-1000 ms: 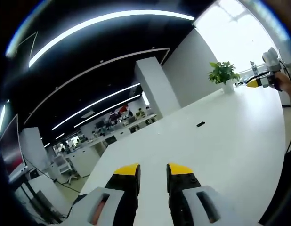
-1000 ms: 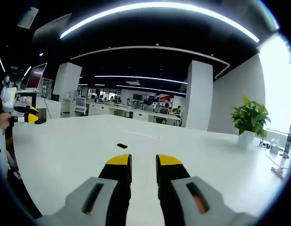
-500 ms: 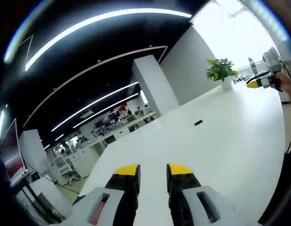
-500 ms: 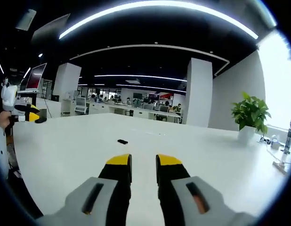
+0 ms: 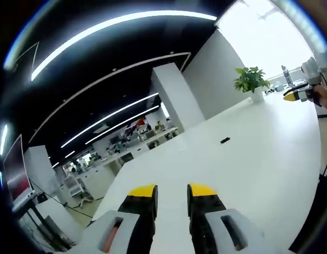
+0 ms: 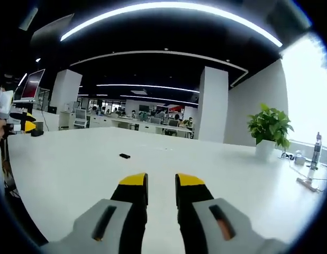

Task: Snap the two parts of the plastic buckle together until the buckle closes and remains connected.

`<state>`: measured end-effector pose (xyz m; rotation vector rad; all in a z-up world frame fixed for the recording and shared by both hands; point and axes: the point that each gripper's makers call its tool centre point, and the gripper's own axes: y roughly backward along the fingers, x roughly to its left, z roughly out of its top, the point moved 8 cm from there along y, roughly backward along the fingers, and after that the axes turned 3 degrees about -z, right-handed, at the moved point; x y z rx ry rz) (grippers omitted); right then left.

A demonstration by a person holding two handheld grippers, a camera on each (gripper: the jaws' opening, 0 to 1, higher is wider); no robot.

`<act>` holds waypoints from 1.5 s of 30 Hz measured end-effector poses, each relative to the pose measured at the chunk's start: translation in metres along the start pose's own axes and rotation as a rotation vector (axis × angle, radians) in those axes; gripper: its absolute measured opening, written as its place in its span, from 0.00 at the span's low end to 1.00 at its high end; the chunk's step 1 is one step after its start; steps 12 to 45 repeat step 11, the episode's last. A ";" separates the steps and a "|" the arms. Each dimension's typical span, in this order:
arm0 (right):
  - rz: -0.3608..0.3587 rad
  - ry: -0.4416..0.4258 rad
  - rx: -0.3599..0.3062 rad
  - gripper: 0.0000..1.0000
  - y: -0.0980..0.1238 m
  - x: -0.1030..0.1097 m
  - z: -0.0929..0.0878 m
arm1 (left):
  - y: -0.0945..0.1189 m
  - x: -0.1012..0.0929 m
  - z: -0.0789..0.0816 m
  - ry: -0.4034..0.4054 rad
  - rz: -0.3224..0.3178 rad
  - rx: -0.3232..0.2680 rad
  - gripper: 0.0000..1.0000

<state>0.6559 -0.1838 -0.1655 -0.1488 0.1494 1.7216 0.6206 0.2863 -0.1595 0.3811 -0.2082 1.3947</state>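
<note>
Right now you hold both yellow-tipped grippers above the wide white table (image 6: 73, 174), well back from the small black plastic buckle piece (image 6: 124, 156), (image 5: 225, 140), likely to keep it in sight before reaching. Your left gripper (image 5: 171, 197) and right gripper (image 6: 161, 186) each show jaws parted by a narrow gap, gripping nothing. I count one dark object; whether it is both buckle parts or one, I cannot tell. One potted green plant (image 6: 268, 127) stands far off.
</note>
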 end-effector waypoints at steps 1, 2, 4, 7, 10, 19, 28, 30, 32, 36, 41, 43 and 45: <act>0.008 -0.002 -0.002 0.20 0.000 0.002 0.000 | 0.000 0.001 0.000 0.000 0.003 0.001 0.22; 0.013 -0.003 -0.004 0.20 -0.001 0.003 0.001 | 0.001 0.002 0.000 -0.001 0.006 0.001 0.22; 0.030 -0.006 -0.008 0.20 -0.003 0.007 0.002 | 0.002 0.006 0.001 0.005 0.016 -0.008 0.22; 0.042 -0.010 -0.011 0.20 -0.006 0.010 0.004 | 0.001 0.010 0.002 0.013 0.021 -0.018 0.22; 0.043 -0.005 -0.013 0.20 -0.010 0.011 0.005 | -0.001 0.013 0.003 0.010 0.032 -0.022 0.22; 0.042 -0.007 -0.012 0.20 -0.012 0.011 0.005 | -0.003 0.014 0.003 0.012 0.032 -0.021 0.22; 0.042 -0.007 -0.012 0.20 -0.012 0.011 0.005 | -0.003 0.014 0.003 0.012 0.032 -0.021 0.22; 0.042 -0.007 -0.012 0.20 -0.012 0.011 0.005 | -0.003 0.014 0.003 0.012 0.032 -0.021 0.22; 0.042 -0.007 -0.012 0.20 -0.012 0.011 0.005 | -0.003 0.014 0.003 0.012 0.032 -0.021 0.22; 0.042 -0.007 -0.012 0.20 -0.012 0.011 0.005 | -0.003 0.014 0.003 0.012 0.032 -0.021 0.22; 0.042 -0.007 -0.012 0.20 -0.012 0.011 0.005 | -0.003 0.014 0.003 0.012 0.032 -0.021 0.22; 0.042 -0.007 -0.012 0.20 -0.012 0.011 0.005 | -0.003 0.014 0.003 0.012 0.032 -0.021 0.22; 0.042 -0.007 -0.012 0.20 -0.012 0.011 0.005 | -0.003 0.014 0.003 0.012 0.032 -0.021 0.22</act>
